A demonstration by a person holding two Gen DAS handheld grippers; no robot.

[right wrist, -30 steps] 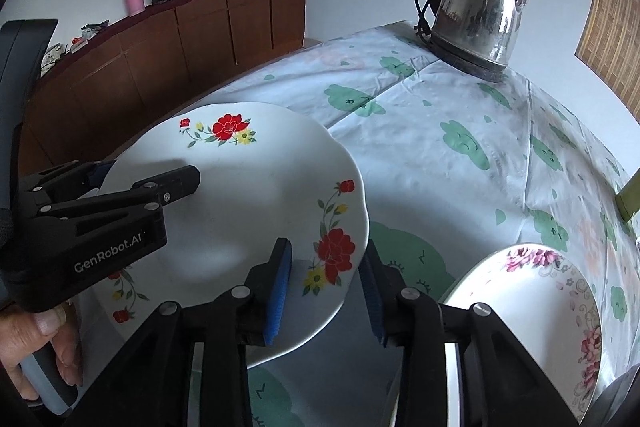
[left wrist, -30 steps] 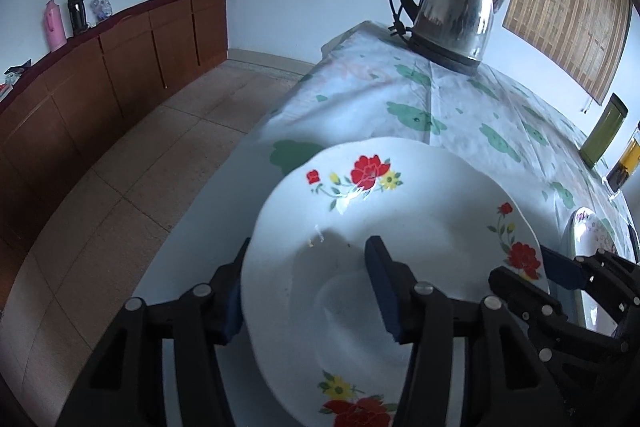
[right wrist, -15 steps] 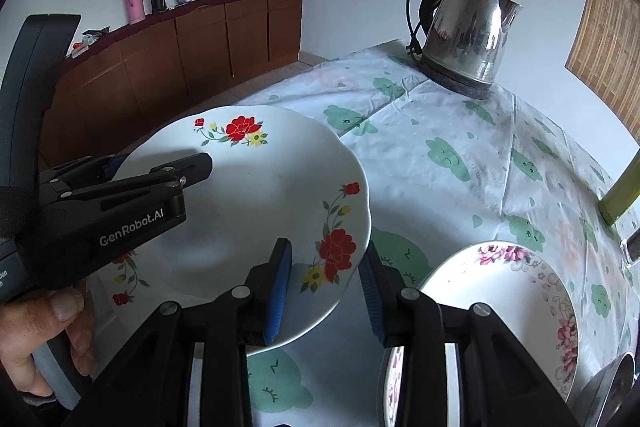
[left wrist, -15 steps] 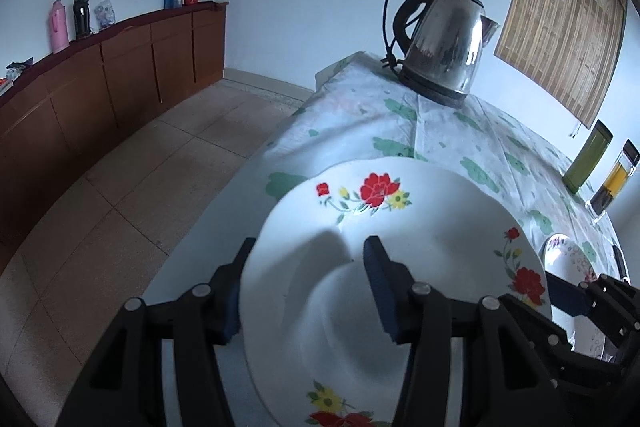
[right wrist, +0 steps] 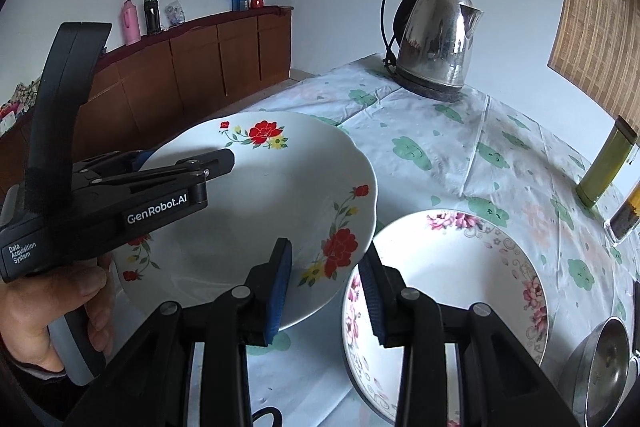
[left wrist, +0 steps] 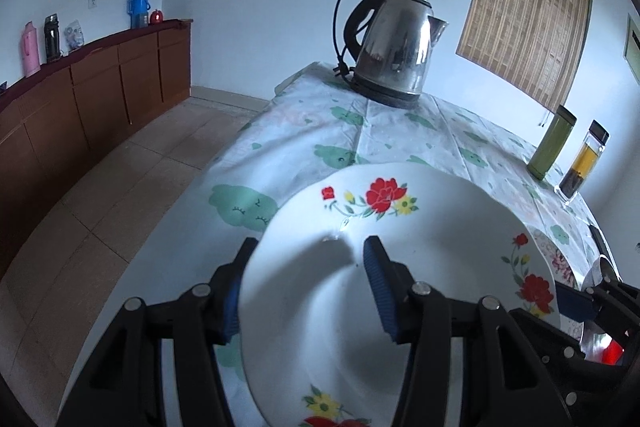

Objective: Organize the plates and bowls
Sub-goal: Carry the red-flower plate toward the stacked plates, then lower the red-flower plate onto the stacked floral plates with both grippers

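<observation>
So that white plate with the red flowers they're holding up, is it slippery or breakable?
Probably both. The red-flower plate looks glazed and glossy, so its rim could slide between the pads of the left gripper and right gripper. It looks ceramic and hangs above the table, so a drop would likely chip it.

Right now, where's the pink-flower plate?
On the tablecloth, right half of the right wrist view: the pink-flower plate lies just right of the raised red-flower plate, with the steel bowl at its lower right.

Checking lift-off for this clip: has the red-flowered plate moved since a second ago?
Yes. The red-flowered plate has risen off the tablecloth and now overlaps the rim of the pink-flowered plate, which it earlier cleared.
</observation>
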